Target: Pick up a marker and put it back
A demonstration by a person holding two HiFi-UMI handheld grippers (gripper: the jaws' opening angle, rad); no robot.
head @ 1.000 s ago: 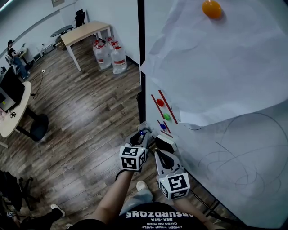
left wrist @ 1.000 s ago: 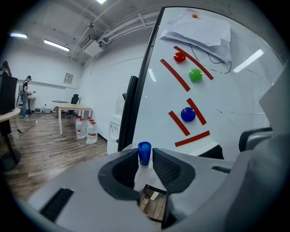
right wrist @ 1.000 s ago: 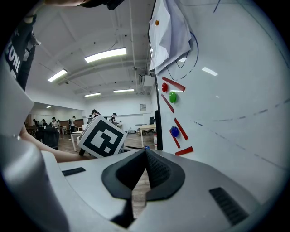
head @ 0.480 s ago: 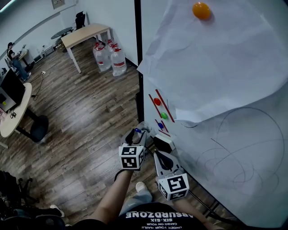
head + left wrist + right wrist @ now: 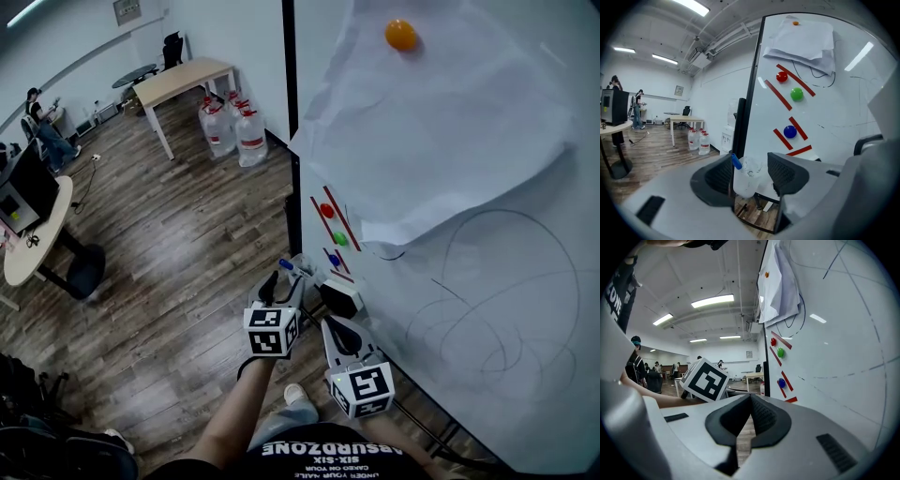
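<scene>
The left tool (image 5: 750,168) had its jaws standing wide apart, having just been opening, and the pads pressed on nothing. Between the jaws, in the left gripper view, stood a clear plastic cup (image 5: 746,180) with the marker (image 5: 736,162) in it. The marker leaned in the cup with its blue cap uppermost, tilted toward the left-hand jaw and just beside it; whether the two touched could not be told. The cup sat at the lower left edge of the whiteboard (image 5: 487,309), close to its dark frame. The right tool (image 5: 750,401) was held just to the right of the left one, pointing along the board, with its jaws together and nothing between them. On the board just above the cup were a blue magnet (image 5: 334,260), a green magnet (image 5: 339,238) and a red magnet (image 5: 326,210), set among slanting red strips (image 5: 338,218). Higher up, loose paper sheets (image 5: 450,122) hung under an orange magnet (image 5: 401,35), and thin curved pen lines crossed the bare board to the right. Beyond the tools lay a dark wooden floor (image 5: 178,244), with large water bottles (image 5: 230,131) standing near the board's far edge. A person (image 5: 42,117) sat far off at the left.
</scene>
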